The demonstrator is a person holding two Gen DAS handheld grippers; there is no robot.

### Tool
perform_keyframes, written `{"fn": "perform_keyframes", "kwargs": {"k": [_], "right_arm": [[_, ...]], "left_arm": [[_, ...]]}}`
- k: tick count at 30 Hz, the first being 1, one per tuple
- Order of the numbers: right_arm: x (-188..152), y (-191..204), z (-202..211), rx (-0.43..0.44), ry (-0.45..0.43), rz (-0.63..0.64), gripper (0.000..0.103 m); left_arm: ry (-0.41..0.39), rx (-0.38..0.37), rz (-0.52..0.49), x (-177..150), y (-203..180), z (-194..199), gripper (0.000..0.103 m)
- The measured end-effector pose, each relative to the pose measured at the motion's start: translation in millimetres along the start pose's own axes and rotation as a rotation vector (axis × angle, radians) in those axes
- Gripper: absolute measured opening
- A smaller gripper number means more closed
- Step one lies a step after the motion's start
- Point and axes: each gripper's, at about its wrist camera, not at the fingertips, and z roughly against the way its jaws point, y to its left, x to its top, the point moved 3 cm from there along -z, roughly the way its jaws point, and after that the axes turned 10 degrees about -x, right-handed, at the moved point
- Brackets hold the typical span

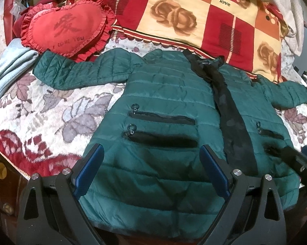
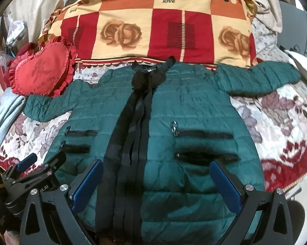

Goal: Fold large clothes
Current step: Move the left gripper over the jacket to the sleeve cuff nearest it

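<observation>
A green quilted puffer jacket (image 1: 163, 94) lies flat, front up, across the middle of the bed, its hem at the near edge and both sleeves spread sideways. Its shell is shiny, stitched into horizontal padded channels, with black zip pockets (image 1: 161, 118) and a black zipper placket (image 2: 133, 122) running down the centre. The bedspread (image 1: 51, 106) under it is a nubby cream weave with mauve leaves and red borders. Toward the head of the bed sit a ruffled red heart-shaped cushion (image 1: 65, 28) and a checked quilt (image 1: 173, 12) printed with roses. The left tool (image 1: 151, 169) hovers over the hem, jaws spread wide, holding nothing. The right tool (image 2: 156, 181) is likewise agape, seemingly just above the fabric.
</observation>
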Motion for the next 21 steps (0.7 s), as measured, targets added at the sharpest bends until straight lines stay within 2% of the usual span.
{"fn": "perform_keyframes", "kwargs": {"k": [8,21], "right_arm": [[36,4,-14,0.006,-0.030,-0.018,0.103],[68,23,-62,0.032,0.019,-0.015,0.103]], "left_arm": [[-0.005,0.023,0.009,24,12,-12,0.095],[0.005,0.049,0.061,68,41,-41,0.095]]}}
